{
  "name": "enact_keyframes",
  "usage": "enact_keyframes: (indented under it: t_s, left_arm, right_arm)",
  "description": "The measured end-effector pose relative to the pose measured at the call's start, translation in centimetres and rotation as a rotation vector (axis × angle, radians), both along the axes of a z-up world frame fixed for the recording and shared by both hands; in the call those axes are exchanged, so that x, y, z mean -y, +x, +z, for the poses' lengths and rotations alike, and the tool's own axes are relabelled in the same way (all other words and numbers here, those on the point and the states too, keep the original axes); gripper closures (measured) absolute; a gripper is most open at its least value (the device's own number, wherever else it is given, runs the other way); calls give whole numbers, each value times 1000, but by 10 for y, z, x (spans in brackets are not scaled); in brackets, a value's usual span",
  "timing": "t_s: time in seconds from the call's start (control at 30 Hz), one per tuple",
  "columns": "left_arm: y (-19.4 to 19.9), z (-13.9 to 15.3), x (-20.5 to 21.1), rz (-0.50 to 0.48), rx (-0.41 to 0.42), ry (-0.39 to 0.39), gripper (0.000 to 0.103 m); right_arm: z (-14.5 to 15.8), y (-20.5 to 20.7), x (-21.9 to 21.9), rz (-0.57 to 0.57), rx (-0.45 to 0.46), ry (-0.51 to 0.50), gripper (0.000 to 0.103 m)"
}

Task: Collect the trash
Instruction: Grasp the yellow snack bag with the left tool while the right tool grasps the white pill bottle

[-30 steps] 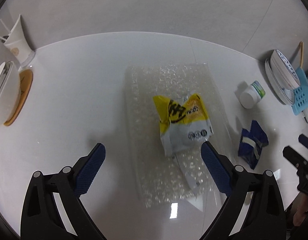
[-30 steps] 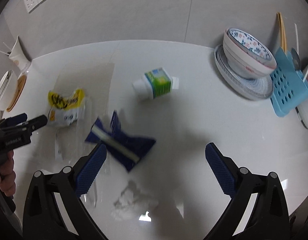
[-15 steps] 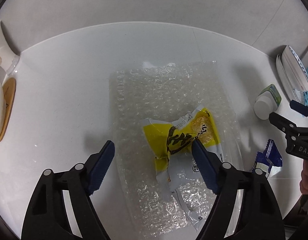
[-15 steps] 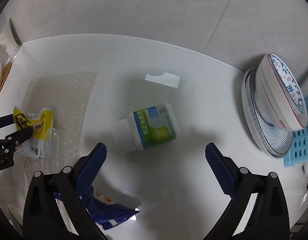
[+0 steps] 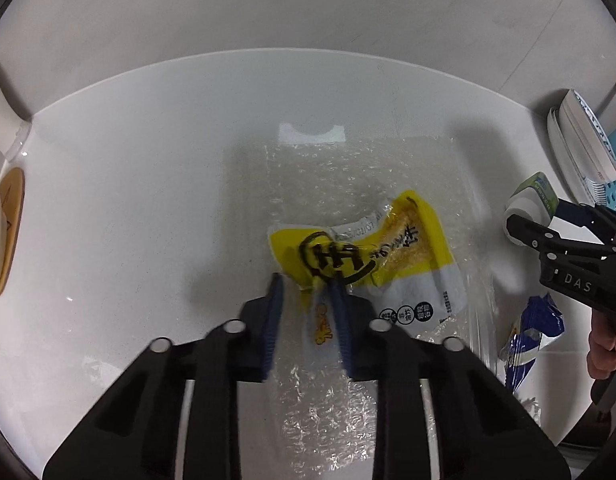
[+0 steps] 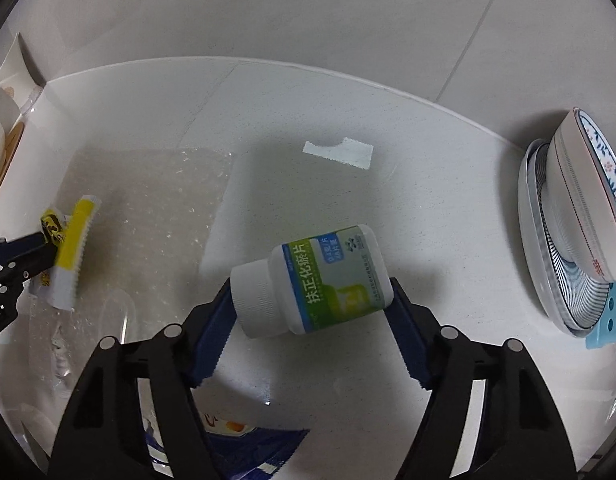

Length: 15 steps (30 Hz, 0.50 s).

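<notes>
A yellow and white snack wrapper (image 5: 388, 248) lies crumpled on a sheet of bubble wrap (image 5: 348, 184) on the white table. My left gripper (image 5: 307, 300) points down at it, its jaws closing and pinching the wrapper's near left end. A white pill bottle with a green label (image 6: 332, 276) lies on its side. My right gripper (image 6: 310, 280) straddles it lengthwise; its jaws are closing, one pad against the cap and the other against the base. A blue wrapper (image 5: 536, 332) lies by the bubble wrap's right edge.
Stacked bowls and plates (image 6: 580, 220) and a blue rack (image 6: 612, 312) stand at the right. A torn paper scrap (image 6: 338, 154) lies beyond the bottle. A wooden coaster (image 5: 10, 232) sits at the far left. A hand (image 5: 604, 344) holds the right gripper.
My left gripper came down over the yellow wrapper and its jaws closed on its end. My right gripper moved from the blue wrapper to the bottle, and its jaws narrowed around it.
</notes>
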<state>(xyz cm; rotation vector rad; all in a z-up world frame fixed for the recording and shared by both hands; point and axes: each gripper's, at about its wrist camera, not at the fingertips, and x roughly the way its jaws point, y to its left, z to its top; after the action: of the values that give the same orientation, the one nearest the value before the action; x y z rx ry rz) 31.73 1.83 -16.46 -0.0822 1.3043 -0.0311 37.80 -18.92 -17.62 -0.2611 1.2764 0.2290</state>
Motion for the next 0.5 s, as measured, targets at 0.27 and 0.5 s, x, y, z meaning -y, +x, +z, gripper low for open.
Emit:
enact_keyframes:
  t_s: [0.27,0.5]
  left_arm:
    - [-7,5,-3,-5,13,-5,96]
    - [-15,11,-7,-4,35,-28,98]
  right_arm:
    - [8,-9,6,-41,37,23,34]
    - [19,-22,8,-68,59,30,34]
